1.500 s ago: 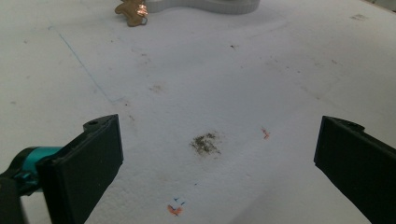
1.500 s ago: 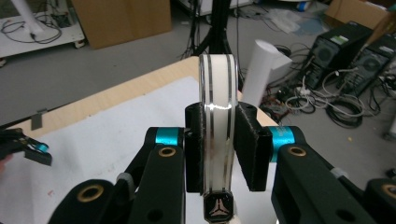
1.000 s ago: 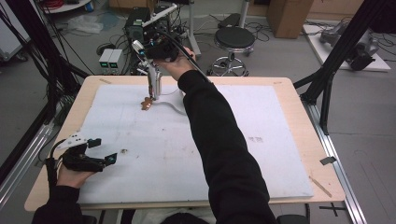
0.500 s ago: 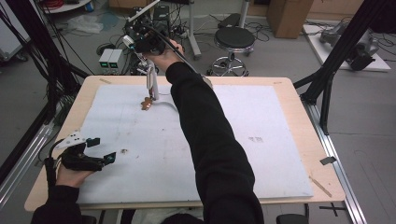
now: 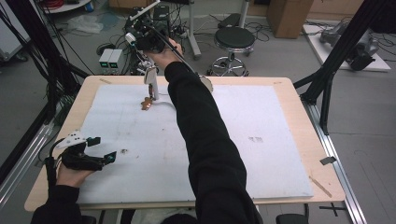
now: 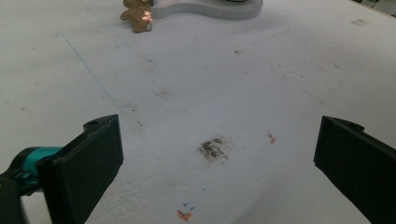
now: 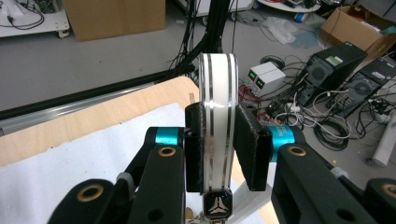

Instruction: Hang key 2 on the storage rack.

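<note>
My right gripper (image 5: 150,70) reaches to the far left of the table and is shut on a white flat piece (image 7: 217,84) with silver stripes along its edge. The piece (image 5: 152,78) stands upright under the gripper. At its foot a white curved part (image 5: 164,103) lies on the mat; whether the two are joined I cannot tell. A small copper gingerbread-shaped charm (image 5: 146,103) lies beside it, and I see the charm (image 6: 136,14) and the white curved part (image 6: 205,8) in the left gripper view too. My left gripper (image 5: 102,148) rests open near the front left corner, nothing between its jaws.
A white foam mat (image 5: 261,140) covers most of the wooden table (image 5: 303,140). A dark smudge (image 6: 214,148) marks the mat ahead of the left gripper. Beyond the far edge are a stool (image 5: 232,38), cables and black frame posts (image 5: 327,88).
My right gripper has shifted left and a little farther back, with the white piece still in it. The left hand has stayed put.
</note>
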The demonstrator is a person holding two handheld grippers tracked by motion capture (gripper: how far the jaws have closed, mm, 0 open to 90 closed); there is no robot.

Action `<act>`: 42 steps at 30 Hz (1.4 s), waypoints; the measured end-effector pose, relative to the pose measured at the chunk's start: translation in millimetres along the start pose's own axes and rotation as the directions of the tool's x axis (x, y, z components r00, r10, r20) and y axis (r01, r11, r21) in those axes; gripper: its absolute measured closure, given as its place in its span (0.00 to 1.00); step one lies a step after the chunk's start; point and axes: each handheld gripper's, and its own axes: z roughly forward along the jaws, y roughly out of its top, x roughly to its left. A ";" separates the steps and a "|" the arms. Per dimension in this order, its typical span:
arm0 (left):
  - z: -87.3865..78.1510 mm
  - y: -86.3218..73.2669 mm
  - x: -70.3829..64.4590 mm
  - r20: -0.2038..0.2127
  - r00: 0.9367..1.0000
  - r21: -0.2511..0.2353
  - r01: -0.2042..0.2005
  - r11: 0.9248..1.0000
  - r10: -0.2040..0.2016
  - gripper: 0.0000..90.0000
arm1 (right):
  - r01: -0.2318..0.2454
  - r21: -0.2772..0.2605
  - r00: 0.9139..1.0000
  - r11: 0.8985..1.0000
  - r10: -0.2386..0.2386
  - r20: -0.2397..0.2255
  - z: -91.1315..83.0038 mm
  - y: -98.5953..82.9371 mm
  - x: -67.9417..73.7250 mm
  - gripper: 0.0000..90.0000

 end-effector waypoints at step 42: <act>-1.7 1.1 -1.4 -0.027 0.999 0.010 -0.021 1.000 0.022 0.02 | -0.130 0.096 0.991 0.987 0.128 0.024 -62.7 -80.3 -29.8 0.01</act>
